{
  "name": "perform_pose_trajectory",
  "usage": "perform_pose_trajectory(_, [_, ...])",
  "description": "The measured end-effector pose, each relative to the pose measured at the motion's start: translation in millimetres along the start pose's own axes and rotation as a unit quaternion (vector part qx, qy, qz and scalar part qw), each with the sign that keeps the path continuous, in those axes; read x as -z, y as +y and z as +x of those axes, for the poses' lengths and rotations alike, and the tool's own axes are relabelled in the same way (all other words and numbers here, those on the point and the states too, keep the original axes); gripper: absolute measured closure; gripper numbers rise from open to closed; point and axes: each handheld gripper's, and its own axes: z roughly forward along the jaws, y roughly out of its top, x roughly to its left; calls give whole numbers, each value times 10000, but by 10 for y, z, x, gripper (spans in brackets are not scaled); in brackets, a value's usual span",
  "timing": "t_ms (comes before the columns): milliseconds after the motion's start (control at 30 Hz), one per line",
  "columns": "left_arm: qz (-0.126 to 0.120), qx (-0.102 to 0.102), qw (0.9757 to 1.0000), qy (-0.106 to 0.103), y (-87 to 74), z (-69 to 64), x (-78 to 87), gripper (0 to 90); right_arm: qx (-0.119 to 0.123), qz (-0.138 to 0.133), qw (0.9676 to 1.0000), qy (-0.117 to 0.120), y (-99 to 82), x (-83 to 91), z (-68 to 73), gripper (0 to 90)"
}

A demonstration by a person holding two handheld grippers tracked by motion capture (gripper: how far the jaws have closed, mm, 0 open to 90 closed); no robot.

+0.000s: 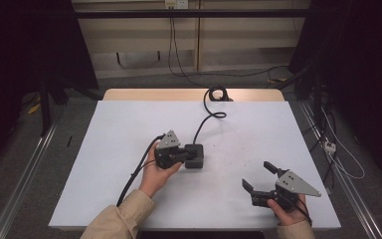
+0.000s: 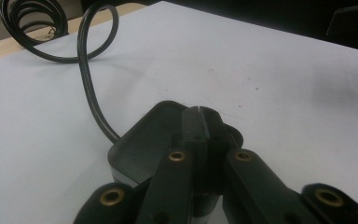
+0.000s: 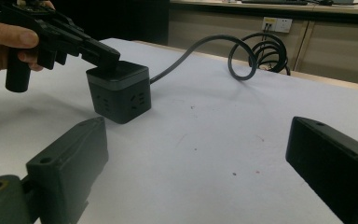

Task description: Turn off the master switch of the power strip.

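The left gripper [image 1: 185,155] sits on top of the black power cube [image 1: 195,156], a socket block with outlets on its sides, near the middle of the white table [image 1: 104,164]. In the left gripper view its jaws are pressed together, nothing between them, tips resting on the cube's top face [image 2: 140,140]. In the right gripper view the closed tips [image 3: 106,58] sit on the top edge of the cube [image 3: 119,93]; looks like touching, not gripping.

The cube's black cord [image 1: 205,122] runs away toward the far edge of the table and ends in a coil [image 1: 218,93] there. One loop lies on the table between cube and coil.

The right gripper [image 1: 258,181] sits near the table's front right corner, well apart from the cube, jaws spread wide and empty, pointed toward the cube.

Judged step: the left gripper pins or nudges the cube with shut jaws. To do it well, press straight down on the middle of the top, not the edge, or the cube may tip or skid on the smooth sheet. Push slowly; the stiff cord can twist the cube round. If the right gripper is to take the cube or cord, it should come in from the free side, jaws kept wide until they straddle it, while the left holds steady.
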Motion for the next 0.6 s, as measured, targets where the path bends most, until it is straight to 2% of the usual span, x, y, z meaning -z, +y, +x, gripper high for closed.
perform_pose_trajectory(600, [-8, 24, 10000, 26, -4, -7, 2, 900, 0, 8, 10000, -12, 0, 4, -1, 53])
